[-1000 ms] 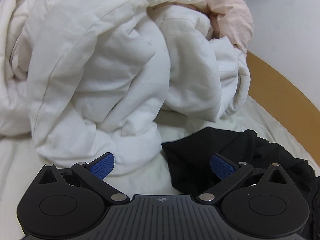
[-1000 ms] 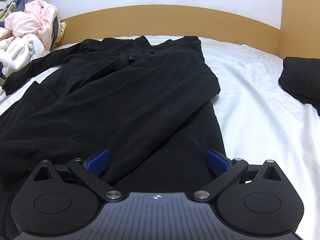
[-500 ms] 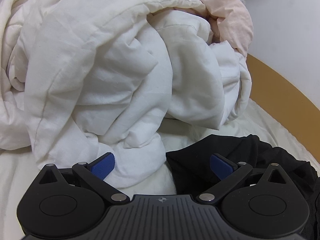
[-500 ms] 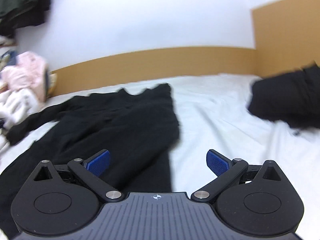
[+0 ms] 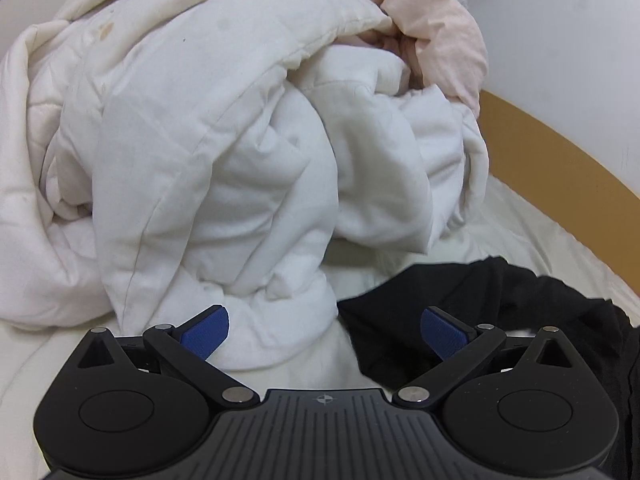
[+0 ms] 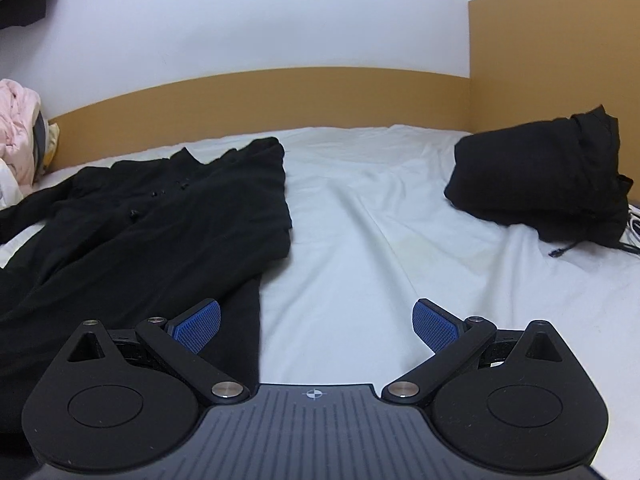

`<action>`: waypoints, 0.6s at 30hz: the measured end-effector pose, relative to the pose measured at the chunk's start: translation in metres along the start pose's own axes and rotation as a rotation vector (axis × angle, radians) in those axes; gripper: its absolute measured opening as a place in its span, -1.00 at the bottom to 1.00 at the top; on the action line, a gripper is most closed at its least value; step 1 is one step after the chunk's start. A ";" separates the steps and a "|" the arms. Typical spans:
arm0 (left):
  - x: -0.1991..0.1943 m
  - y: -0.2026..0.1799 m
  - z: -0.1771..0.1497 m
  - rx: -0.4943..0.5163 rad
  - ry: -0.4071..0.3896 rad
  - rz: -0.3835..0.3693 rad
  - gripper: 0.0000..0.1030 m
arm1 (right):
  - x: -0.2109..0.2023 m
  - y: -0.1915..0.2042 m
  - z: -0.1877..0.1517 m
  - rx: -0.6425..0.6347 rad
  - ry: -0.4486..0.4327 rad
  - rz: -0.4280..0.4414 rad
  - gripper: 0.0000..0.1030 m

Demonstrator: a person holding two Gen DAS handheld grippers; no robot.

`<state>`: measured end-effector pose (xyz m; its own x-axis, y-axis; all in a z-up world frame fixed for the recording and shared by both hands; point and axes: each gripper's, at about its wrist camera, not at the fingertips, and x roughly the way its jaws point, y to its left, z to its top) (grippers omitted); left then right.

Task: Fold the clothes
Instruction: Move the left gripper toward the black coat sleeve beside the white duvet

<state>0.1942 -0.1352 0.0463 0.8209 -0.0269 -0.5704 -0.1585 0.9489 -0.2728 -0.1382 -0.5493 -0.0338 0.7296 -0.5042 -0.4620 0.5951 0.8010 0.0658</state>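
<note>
Left gripper [image 5: 324, 330]: jaws wide, empty, above the black garment's sleeve end [image 5: 460, 312]. Beyond: heaped white duvet [image 5: 208, 152], then pink cloth [image 5: 440, 40].

Right gripper [image 6: 316, 322]: jaws wide, empty, over the white sheet [image 6: 360, 240]. Black garment [image 6: 160, 232] spread flat left. Folded black bundle [image 6: 540, 180] far right. Wooden bed surround [image 6: 280, 100] behind.

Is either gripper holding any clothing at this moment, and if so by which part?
Nothing is held. The left gripper is open beside the black garment's end, and the right gripper is open above the sheet beside it.
</note>
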 end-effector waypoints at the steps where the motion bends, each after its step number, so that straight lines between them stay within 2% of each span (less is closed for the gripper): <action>1: -0.002 0.000 -0.001 0.007 0.005 -0.006 0.98 | 0.005 0.002 0.001 -0.009 0.014 -0.004 1.00; 4: -0.005 -0.006 -0.001 0.069 0.008 -0.025 0.98 | 0.018 0.008 0.001 -0.038 0.066 -0.021 1.00; 8: -0.011 -0.013 -0.002 0.123 -0.093 0.008 0.98 | 0.034 0.013 -0.007 -0.087 0.114 -0.044 1.00; 10: -0.014 -0.013 -0.005 0.139 -0.115 0.000 0.98 | 0.041 0.004 -0.008 -0.034 0.155 -0.007 1.00; 12: -0.010 -0.012 -0.006 0.152 -0.056 -0.040 0.98 | 0.044 -0.005 -0.007 0.007 0.171 0.016 1.00; 15: -0.005 -0.008 -0.007 0.150 -0.057 -0.060 0.98 | 0.044 0.003 -0.009 -0.034 0.178 -0.018 1.00; 18: 0.008 -0.001 -0.007 0.098 -0.005 -0.023 0.98 | 0.040 0.008 -0.011 -0.052 0.166 -0.030 1.00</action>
<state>0.1976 -0.1385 0.0367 0.8267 -0.0477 -0.5606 -0.0852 0.9743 -0.2085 -0.1078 -0.5595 -0.0621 0.6435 -0.4714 -0.6031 0.5944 0.8042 0.0057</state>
